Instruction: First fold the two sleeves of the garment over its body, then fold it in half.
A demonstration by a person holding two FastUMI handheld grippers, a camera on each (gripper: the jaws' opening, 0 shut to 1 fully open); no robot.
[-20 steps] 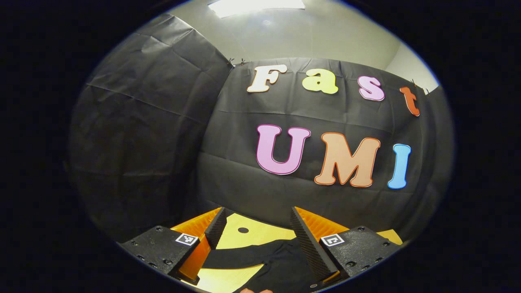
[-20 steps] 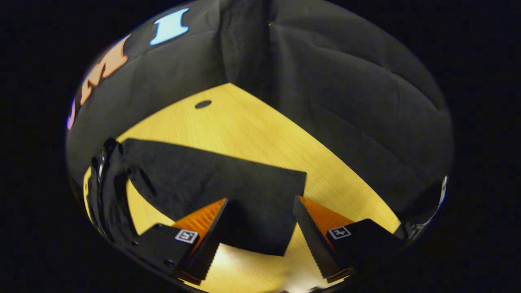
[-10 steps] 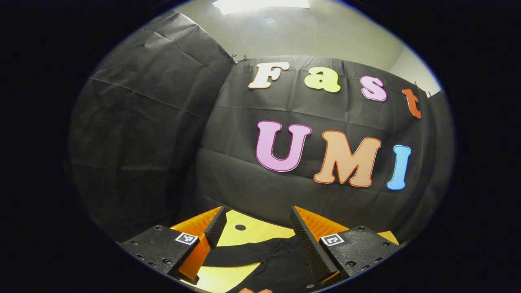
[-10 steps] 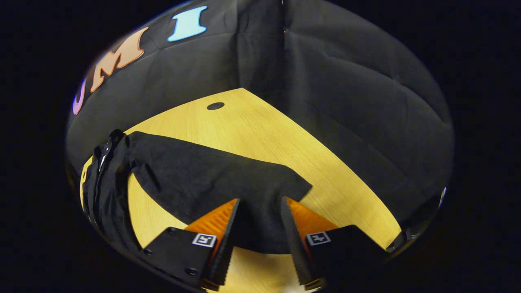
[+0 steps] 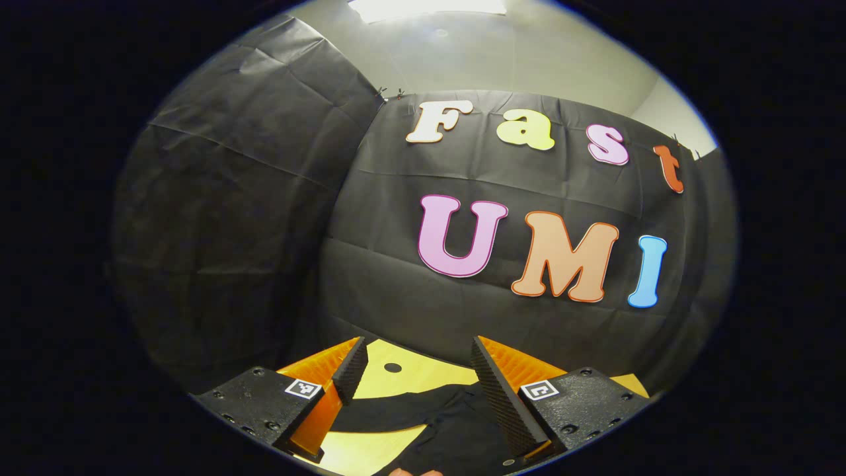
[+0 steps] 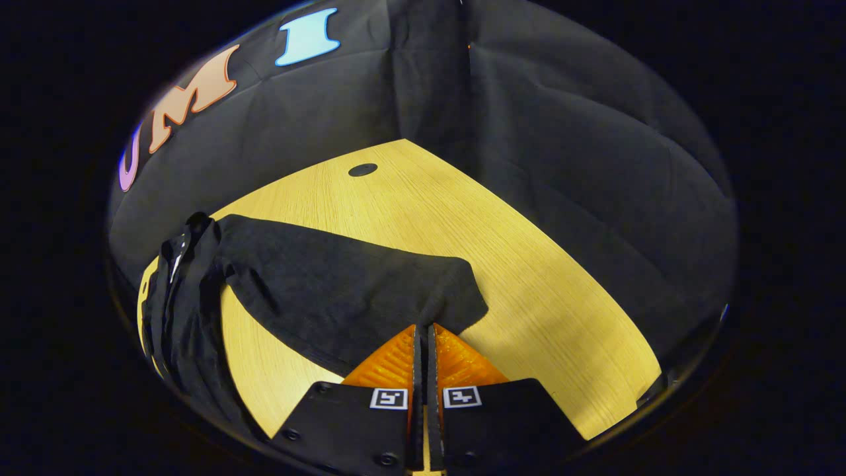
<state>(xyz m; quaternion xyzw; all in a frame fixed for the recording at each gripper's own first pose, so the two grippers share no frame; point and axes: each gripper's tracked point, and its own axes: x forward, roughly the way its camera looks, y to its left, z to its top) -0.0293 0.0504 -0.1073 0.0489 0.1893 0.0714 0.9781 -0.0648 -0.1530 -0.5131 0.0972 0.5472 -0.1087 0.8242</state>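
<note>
Garment (image 6: 317, 291), black, is lying flat on the wooden table (image 6: 529, 264) in the right gripper view, its sleeve (image 6: 370, 291) stretching toward the cam. Right gripper (image 6: 423, 330) is sitting at the sleeve's near edge w/ fingers (image 6: 396, 360) pressed together, cloth edge pinched between the tips. Rest of the garment is bunching up at the left side of that view. In the left gripper view, left gripper (image 5: 415, 367) is hovering above the table (image 5: 423, 370) w/ fingers (image 5: 496, 390) spread apart, nothing between them; black cloth (image 5: 436, 423) is lying below. Fingertip of a hand (image 5: 415, 472) is peeking in at the bottom edge.
</note>
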